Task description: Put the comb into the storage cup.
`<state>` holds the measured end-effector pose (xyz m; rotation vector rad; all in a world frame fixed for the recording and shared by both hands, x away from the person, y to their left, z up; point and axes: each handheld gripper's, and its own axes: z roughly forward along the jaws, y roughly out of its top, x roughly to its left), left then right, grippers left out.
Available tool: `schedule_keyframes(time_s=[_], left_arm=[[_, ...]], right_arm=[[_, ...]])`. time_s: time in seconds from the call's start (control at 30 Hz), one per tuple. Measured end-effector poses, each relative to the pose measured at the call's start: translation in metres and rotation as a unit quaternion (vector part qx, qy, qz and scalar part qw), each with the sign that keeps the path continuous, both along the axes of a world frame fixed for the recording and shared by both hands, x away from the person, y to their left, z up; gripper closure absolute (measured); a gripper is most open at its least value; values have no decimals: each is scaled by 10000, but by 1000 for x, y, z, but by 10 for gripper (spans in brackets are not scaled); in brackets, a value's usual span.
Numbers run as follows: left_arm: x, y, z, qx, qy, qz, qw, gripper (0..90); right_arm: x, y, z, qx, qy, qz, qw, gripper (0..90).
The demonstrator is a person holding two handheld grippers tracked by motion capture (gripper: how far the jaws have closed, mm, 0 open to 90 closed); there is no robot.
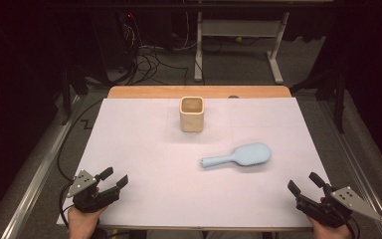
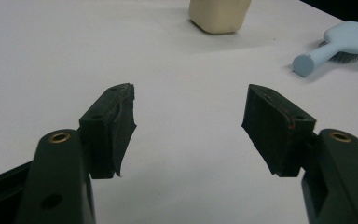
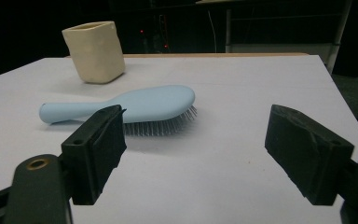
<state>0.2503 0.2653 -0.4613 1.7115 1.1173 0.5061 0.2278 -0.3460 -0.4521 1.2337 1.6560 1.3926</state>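
left gripper [image 1: 115, 179] at near left corner of white sheet [image 1: 144, 149], jaws apart, nothing between. beige cup [image 1: 192, 114] upright toward far middle, mouth open upward; inside shadowed, contents not discernible. blue brush [image 1: 238, 155] lying bristles down right of centre, handle pointing left, well apart from cup and both grippers. right gripper [image 1: 304, 183] at near right corner, jaws wide, nothing held.
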Motion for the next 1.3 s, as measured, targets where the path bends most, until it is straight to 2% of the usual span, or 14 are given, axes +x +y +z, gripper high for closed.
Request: schedule_keyframes(time_s=[0.57, 1.3], left_arm=[[0, -1, 0, 38, -28, -29, 10000, 348], [1, -1, 0, 30, -20, -39, 10000, 348]], right_arm=[[0, 1, 1, 87, -66, 5, 9999, 211], [5, 15, 2, 78, -76, 297, 9995, 229]])
